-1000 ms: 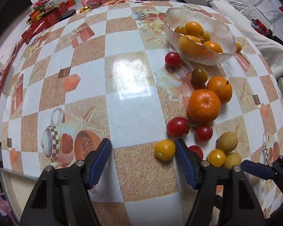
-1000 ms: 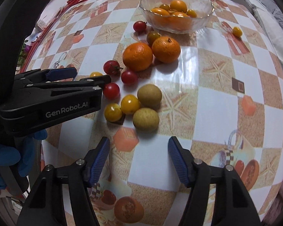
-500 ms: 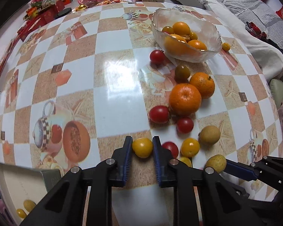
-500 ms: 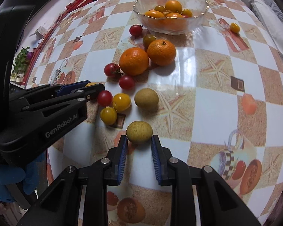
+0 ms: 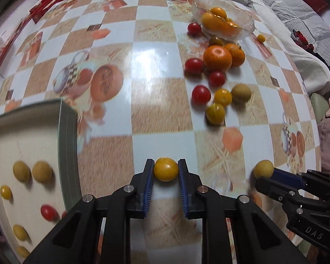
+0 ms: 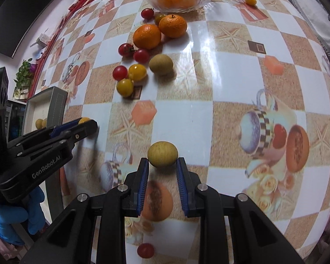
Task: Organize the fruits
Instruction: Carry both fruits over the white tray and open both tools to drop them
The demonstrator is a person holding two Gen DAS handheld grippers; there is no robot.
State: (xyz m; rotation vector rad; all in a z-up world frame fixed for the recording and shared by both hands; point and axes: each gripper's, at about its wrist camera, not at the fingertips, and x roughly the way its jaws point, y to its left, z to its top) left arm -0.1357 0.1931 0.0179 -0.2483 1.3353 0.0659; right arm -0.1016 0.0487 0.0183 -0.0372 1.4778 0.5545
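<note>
My left gripper [image 5: 166, 165] is shut on a yellow cherry tomato [image 5: 166, 170], held above the tablecloth just right of the open box tray [image 5: 67, 132]. The tray holds several small yellow, tan and red fruits. My right gripper [image 6: 162, 161] is shut on a tan round fruit [image 6: 162, 153], also lifted off the table. Each wrist view shows the other gripper beside it: the left gripper [image 6: 85, 124] near the tray [image 6: 57, 101], the right gripper [image 5: 271, 173] with its tan fruit [image 5: 263, 169]. Loose tomatoes [image 5: 200, 94], a tan fruit [image 5: 241, 92] and two oranges [image 5: 217, 57] lie farther back.
A glass bowl [image 6: 205, 2] with oranges stands at the far side, with a lone yellow tomato [image 6: 250, 0] beside it. One red tomato [image 6: 145, 250] lies near the front edge. A blue-gloved hand [image 6: 15, 215] holds the left gripper. Packets and bedding border the table.
Both grippers went from open to shut, the left on the yellow tomato, the right on the tan fruit. Both then drew away from the fruit pile toward the tray, which came into view.
</note>
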